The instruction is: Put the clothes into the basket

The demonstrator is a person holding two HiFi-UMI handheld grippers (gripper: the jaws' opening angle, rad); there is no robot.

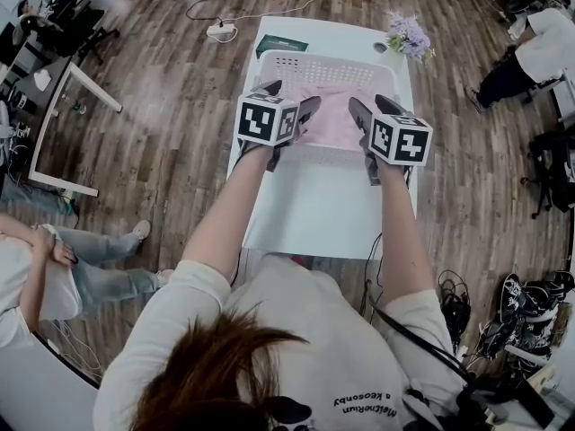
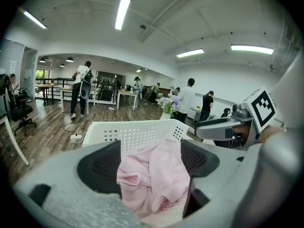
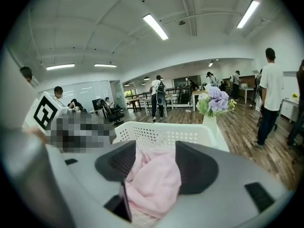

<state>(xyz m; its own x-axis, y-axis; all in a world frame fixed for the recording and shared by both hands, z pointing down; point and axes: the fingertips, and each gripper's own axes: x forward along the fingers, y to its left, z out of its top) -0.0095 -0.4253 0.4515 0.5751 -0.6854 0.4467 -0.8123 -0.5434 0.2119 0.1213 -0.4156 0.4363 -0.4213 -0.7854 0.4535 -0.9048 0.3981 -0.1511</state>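
Note:
A pink garment lies bunched inside the white perforated basket on the white table. My left gripper hovers over the basket's near left rim, jaws apart. My right gripper hangs over the near right rim, also spread. In the left gripper view the pink garment shows between the dark pads, lying in the basket with neither pad pressing it. The right gripper view gives the same picture: the garment rests below the parted jaws, inside the basket.
A vase of purple flowers stands at the table's far right corner and a dark green box behind the basket. A power strip lies on the wood floor. A seated person is at left, shoes at right.

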